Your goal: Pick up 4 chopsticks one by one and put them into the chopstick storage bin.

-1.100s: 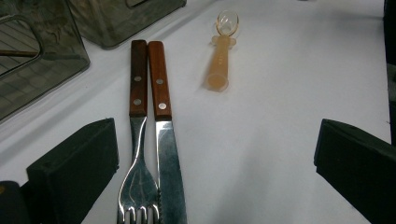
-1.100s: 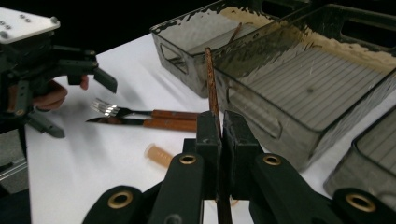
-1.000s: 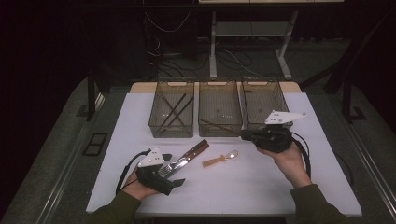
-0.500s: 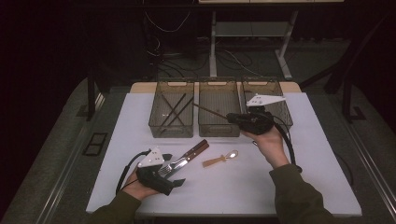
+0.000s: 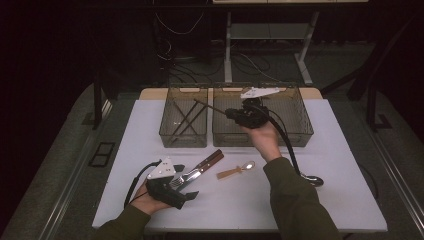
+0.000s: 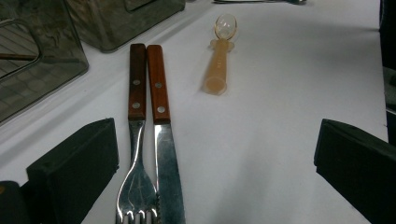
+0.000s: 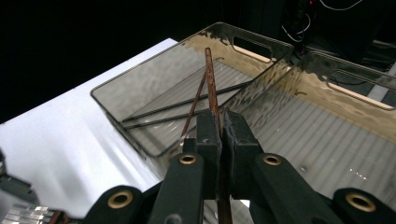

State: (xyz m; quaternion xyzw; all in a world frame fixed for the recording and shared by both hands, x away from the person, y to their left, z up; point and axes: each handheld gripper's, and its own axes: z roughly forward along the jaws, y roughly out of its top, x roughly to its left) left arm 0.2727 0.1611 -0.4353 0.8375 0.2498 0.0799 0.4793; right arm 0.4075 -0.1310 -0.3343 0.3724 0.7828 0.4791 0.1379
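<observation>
My right gripper (image 5: 230, 114) hangs over the middle bin (image 5: 235, 141), shut on a brown chopstick (image 5: 210, 106). The stick's far end reaches out over the left bin (image 5: 182, 144). In the right gripper view the chopstick (image 7: 208, 74) sticks up from between the closed pads of my right gripper (image 7: 223, 125), above the left bin (image 7: 108, 112), where three chopsticks (image 7: 187, 109) lie. My left gripper (image 5: 183, 183) rests open near the table's front. A fork (image 6: 138, 186) and a wooden-handled knife (image 6: 164, 158) lie side by side between its jaws, which do not touch them.
A small translucent plastic spoon (image 5: 237, 171) lies on the white table (image 5: 350, 200) right of the knife; the left gripper view has that spoon (image 6: 219, 70) farther ahead. A third bin (image 5: 295, 135) stands at the right. The right gripper's cable (image 5: 287, 150) trails across the table.
My right gripper has carried the chopstick leftward, from over the right bin to over the middle bin. The left gripper, fork and knife have stayed put.
</observation>
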